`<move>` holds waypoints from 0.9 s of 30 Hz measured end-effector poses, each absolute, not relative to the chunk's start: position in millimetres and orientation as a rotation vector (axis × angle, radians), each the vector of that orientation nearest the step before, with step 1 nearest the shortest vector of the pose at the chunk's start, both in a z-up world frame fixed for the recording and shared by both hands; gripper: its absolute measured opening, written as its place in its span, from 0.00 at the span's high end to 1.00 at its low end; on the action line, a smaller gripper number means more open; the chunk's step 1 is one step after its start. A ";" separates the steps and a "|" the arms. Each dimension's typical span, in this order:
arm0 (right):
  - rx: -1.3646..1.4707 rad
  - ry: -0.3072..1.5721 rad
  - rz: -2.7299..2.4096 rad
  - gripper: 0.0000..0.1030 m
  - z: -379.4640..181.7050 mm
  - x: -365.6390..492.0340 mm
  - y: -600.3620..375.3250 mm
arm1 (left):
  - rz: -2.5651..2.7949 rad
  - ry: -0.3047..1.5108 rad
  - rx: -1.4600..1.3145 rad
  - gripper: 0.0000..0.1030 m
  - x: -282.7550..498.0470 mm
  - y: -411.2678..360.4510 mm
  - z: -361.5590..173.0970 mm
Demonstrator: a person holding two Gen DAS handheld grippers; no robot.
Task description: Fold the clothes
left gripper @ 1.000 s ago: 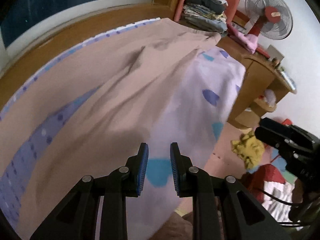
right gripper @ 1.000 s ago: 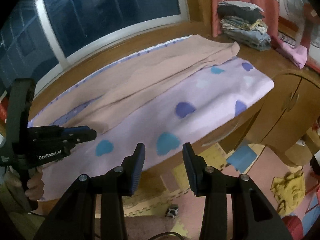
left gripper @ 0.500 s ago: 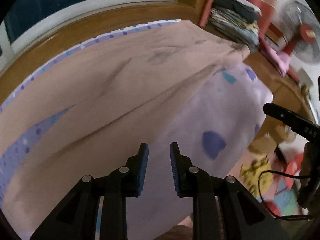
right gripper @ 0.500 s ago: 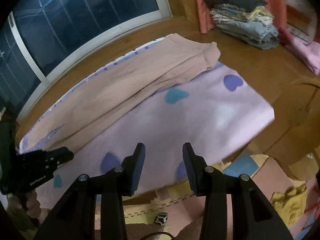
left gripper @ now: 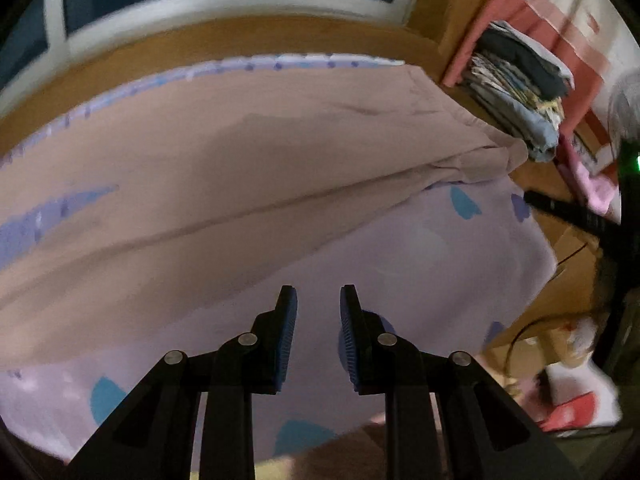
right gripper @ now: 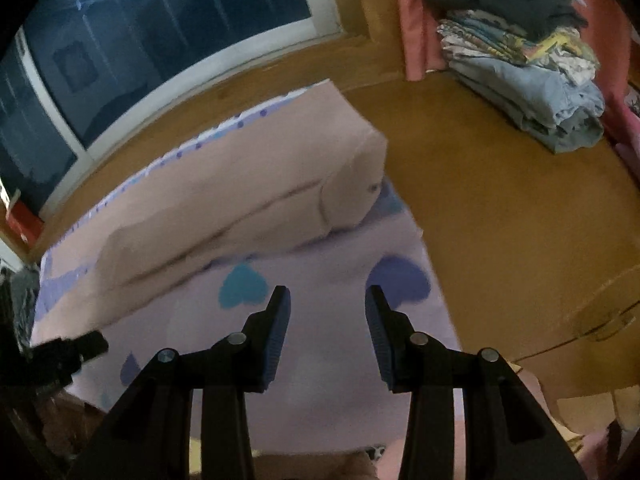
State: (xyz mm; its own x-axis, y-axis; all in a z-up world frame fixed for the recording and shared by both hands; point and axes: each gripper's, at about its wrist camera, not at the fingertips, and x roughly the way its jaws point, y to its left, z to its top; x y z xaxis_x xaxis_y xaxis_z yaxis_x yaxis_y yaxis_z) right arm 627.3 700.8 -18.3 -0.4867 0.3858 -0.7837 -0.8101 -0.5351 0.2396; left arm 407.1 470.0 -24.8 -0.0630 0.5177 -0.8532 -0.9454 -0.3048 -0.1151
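Both grippers, left [left gripper: 316, 300] and right [right gripper: 326, 300], have swung rightward, parted and empty, over the heart-print mat [right gripper: 320, 264]; beige garment [right gripper: 248, 172] along its far edge.

Home bedroom, folded clothes stack [right gripper: 520, 52], curtain [left gripper: 532, 12], window [right gripper: 160, 40]

I am looking across a wooden platform [right gripper: 480, 208] that is glowing amber under dim indoor light. A white-framed window [right gripper: 168, 24] is showing only darkness outside. A coral curtain [right gripper: 416, 20] is hanging in the corner, with a stack of folded laundry [right gripper: 520, 60] sitting just beside it. A lilac heart-print blanket [right gripper: 340, 264] is lying over the platform.
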 end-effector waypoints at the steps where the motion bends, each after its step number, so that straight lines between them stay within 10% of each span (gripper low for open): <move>1: -0.879 0.791 2.052 0.62 -18.6 627.0 706.3 | 1.645 0.640 -0.976 0.79 409.9 471.9 -25.5; 27: -1.046 0.782 2.217 0.62 -40.9 586.0 763.5 | 1.797 0.722 -0.942 0.75 417.8 528.1 -46.9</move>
